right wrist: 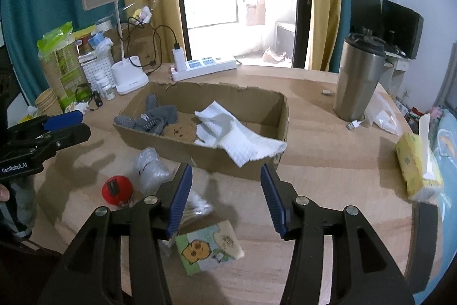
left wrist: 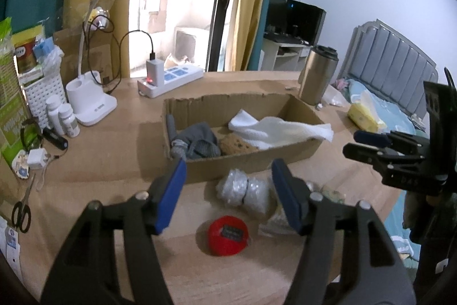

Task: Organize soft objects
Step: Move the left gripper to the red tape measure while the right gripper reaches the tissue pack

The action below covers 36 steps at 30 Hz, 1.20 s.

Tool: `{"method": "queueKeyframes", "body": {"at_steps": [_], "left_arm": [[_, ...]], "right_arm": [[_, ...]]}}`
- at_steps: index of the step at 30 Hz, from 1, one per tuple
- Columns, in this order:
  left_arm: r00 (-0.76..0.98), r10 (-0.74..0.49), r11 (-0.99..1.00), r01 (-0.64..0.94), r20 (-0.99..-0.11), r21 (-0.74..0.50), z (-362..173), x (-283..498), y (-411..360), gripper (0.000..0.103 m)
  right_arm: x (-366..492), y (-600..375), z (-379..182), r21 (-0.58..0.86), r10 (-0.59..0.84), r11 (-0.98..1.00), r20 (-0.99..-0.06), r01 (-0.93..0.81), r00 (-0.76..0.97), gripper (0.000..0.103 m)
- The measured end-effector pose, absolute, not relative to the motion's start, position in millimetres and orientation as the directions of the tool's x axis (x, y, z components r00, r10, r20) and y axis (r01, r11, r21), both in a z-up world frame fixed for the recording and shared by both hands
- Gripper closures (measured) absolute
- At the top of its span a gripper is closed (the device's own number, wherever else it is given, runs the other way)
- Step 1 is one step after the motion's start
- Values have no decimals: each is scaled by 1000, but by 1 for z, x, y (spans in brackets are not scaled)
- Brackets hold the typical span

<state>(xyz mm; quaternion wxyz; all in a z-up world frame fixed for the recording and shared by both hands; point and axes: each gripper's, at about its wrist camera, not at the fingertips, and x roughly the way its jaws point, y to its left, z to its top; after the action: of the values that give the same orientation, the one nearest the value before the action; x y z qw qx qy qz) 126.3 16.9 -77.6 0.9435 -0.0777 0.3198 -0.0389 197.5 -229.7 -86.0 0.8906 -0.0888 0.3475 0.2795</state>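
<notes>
Both grippers hung over the near edge of the wooden table (right wrist: 328,139), each with its jaws spread and nothing between them: the left gripper (left wrist: 228,196) sat above the loose things in front of the cardboard box (left wrist: 182,110), the right gripper (right wrist: 225,197) a little to its side. The box already held a grey sock (left wrist: 197,142), a brown sponge (left wrist: 235,145) and a white cloth (left wrist: 280,129), and one corner of the cloth drooped over the front wall rather than lying inside. Outside the box, between it and the grippers, lay a clear plastic bundle (left wrist: 244,190), a red ball (left wrist: 227,236) with a dark label, a small pack with a cartoon chick (right wrist: 208,247) and, just beside it, what looked like a bag of cotton swabs (right wrist: 197,205), partly hidden behind a finger. As I judged it, the step in hand was choosing the next soft thing and reaching for it. The plastic bundle sat nearest the left gripper, so that seemed the sensible pick; I would have come down with the pads astride its middle and closed gently, since crinkly wrap slips and squashes. The ball would roll if nudged, so it wanted a centred pinch. Lifting clear of the box wall before moving across would have kept the cardboard from shifting, and the hanging cloth corner wanted tucking in.
</notes>
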Motion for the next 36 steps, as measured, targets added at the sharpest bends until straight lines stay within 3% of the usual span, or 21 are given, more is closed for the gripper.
{"method": "queueKeyframes", "body": {"at_steps": [10,36], "left_arm": [[747,-133,984,23,-651,-175,-102,114,14,38],[608,-113,990,5,-786,-138,-159,126,-5,38]], "right_arm": [[181,-237,-102,55,432,833,-686,-550,585,36],[168,-234,-150,49,443,788,-737,-613,510,22]]}}
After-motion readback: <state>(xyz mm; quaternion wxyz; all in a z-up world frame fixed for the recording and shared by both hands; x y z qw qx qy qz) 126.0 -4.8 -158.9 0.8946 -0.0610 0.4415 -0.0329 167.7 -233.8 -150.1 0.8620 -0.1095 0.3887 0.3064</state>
